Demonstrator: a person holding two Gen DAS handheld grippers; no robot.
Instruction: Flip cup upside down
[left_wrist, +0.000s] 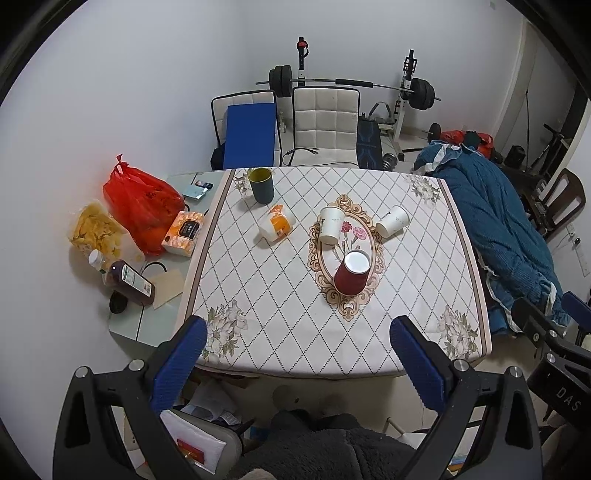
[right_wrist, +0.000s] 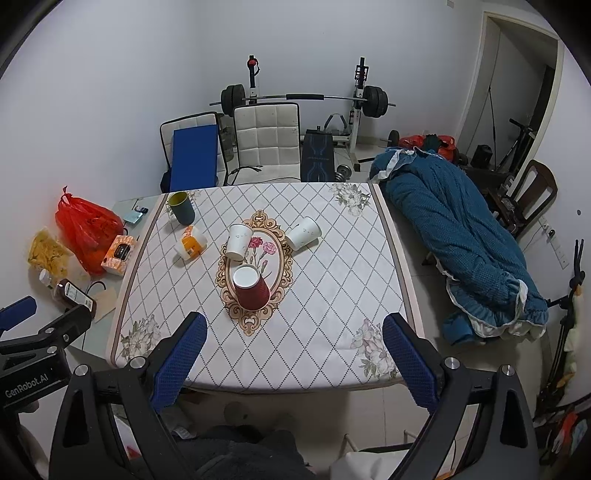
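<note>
A dark red paper cup (left_wrist: 352, 273) (right_wrist: 252, 287) stands upside down, its white base facing up, on the ornate oval flower medallion in the middle of the diamond-patterned tablecloth (left_wrist: 280, 295) (right_wrist: 325, 295). Both tools hang back over the near table edge, well apart from it: the left gripper (left_wrist: 297, 363) has its blue-padded fingers spread wide with nothing between them, and the right gripper (right_wrist: 295, 363) is likewise wide and empty. Behind the red cup a white paper cup (left_wrist: 331, 224) (right_wrist: 238, 240) stands inverted, a second white paper cup (left_wrist: 393, 220) (right_wrist: 303, 232) lies on its side, and an orange-and-white paper cup (left_wrist: 277, 223) (right_wrist: 191, 243) lies tipped over (its mouth towards the near left). A dark green mug with a yellow-green inside (left_wrist: 261, 185) (right_wrist: 181, 208) stands upright at the far left corner.
</note>
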